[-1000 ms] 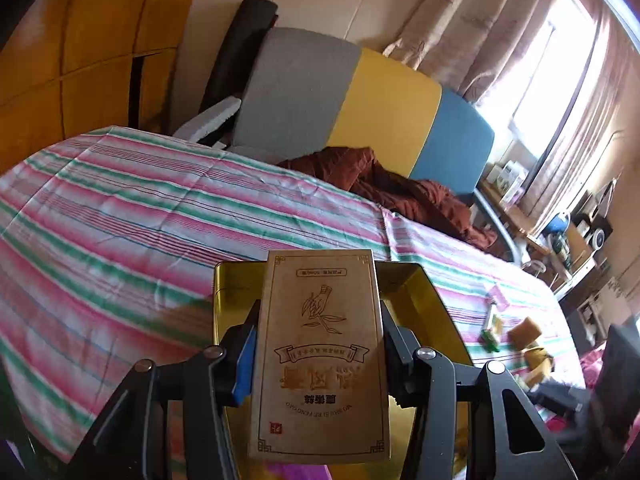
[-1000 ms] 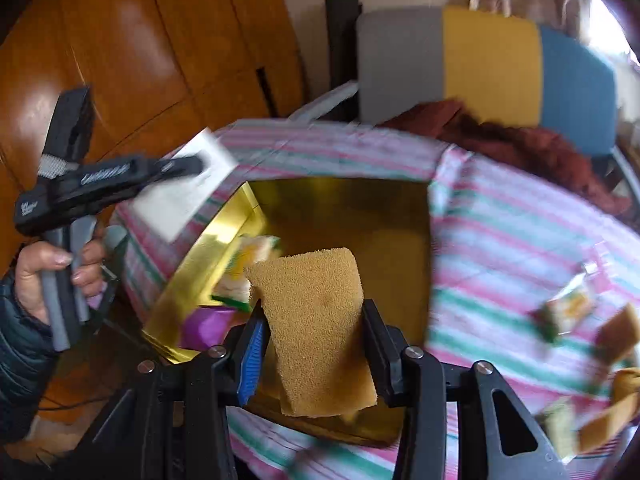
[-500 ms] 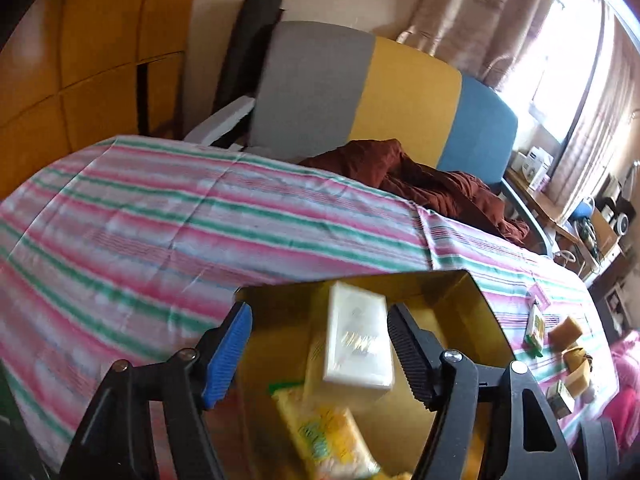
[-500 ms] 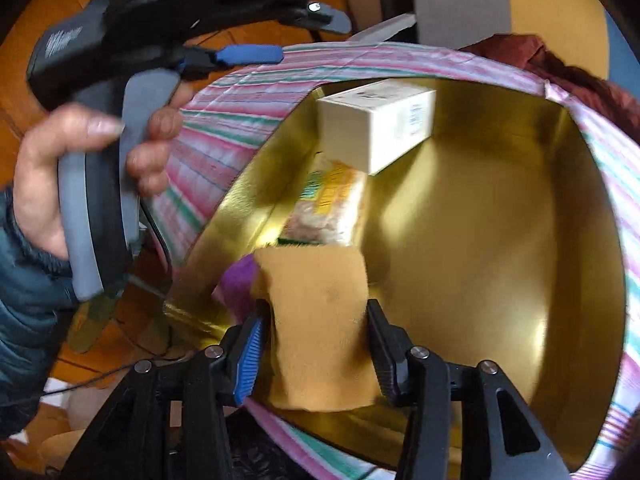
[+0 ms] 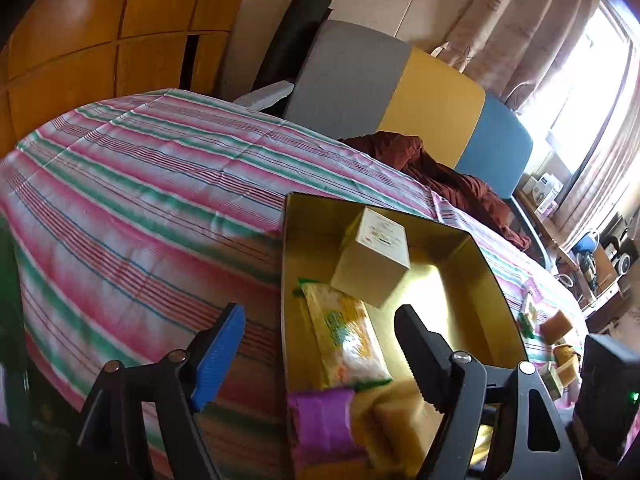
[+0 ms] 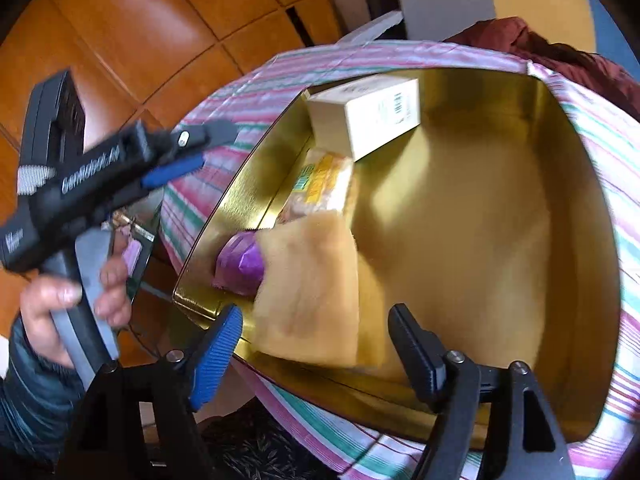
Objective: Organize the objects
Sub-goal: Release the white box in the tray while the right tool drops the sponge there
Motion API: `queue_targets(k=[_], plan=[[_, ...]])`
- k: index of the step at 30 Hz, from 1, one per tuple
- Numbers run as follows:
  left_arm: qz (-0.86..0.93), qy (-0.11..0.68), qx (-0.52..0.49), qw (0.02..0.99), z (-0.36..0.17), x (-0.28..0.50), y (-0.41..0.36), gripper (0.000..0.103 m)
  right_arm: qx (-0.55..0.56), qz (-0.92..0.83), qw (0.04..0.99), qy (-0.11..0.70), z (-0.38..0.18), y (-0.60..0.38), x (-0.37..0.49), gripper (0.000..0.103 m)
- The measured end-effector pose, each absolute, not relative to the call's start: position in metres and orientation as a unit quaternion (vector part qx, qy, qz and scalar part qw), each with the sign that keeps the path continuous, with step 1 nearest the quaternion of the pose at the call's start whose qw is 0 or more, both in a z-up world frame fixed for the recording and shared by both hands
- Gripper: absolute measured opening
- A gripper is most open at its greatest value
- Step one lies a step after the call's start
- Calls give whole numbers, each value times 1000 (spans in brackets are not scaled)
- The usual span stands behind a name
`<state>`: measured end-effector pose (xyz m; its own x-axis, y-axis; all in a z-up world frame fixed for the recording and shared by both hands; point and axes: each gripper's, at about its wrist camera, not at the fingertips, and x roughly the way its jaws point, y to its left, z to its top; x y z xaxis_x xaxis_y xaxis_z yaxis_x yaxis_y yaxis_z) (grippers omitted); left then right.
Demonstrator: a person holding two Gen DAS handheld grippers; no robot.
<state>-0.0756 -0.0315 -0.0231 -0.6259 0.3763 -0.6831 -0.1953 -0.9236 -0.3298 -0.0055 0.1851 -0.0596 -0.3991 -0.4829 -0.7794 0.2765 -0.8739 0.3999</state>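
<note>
A gold tin (image 6: 480, 220) lies on the striped cloth. Along its left wall sit a cream box (image 6: 368, 116), a yellow snack packet (image 6: 320, 184) and a purple packet (image 6: 242, 264). A tan sponge (image 6: 312, 292) rests in the tin's near corner. My right gripper (image 6: 316, 316) hovers over it with jaws opening, pads clear of the sponge. My left gripper (image 5: 320, 316) hangs above the tin's (image 5: 492, 280) left rim, jaws opening and empty. Below it are the box (image 5: 372, 264), snack packet (image 5: 348, 336), purple packet (image 5: 320, 416) and sponge (image 5: 400, 412). The left gripper (image 6: 200, 150) also shows in the right wrist view, gripped by a hand (image 6: 60, 304).
The striped cloth (image 5: 140, 208) covers the surface to the left of the tin. Loose sponges and packets (image 5: 556, 324) lie on it at the right. Behind are a grey, yellow and blue seat back (image 5: 400, 96), a rust-brown garment (image 5: 440, 176) and wooden panels (image 5: 80, 40).
The left gripper let go of the cream box, which now lies in the tin, and shifted left. The right gripper sank into the tin and opened, leaving the sponge there.
</note>
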Motion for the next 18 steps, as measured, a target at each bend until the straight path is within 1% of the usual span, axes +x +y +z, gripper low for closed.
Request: queue_targets(k=[5,11,14,18], plan=[[897,-104,-396,167,-15,-64,-22,83,483,-844,203,-114,-51,202,-4,80],[910,-58,-375,169,-2,-45,-2,90,467,-859,174,-121,-45,217,4,81],[912,-38,-370,170,-1,-37,9,90,458,-867,159,-112,-40,222,10,84],[915,-10,-364,171,0,-29,22,90,449,-877,141,-100,-35,226,16,84]])
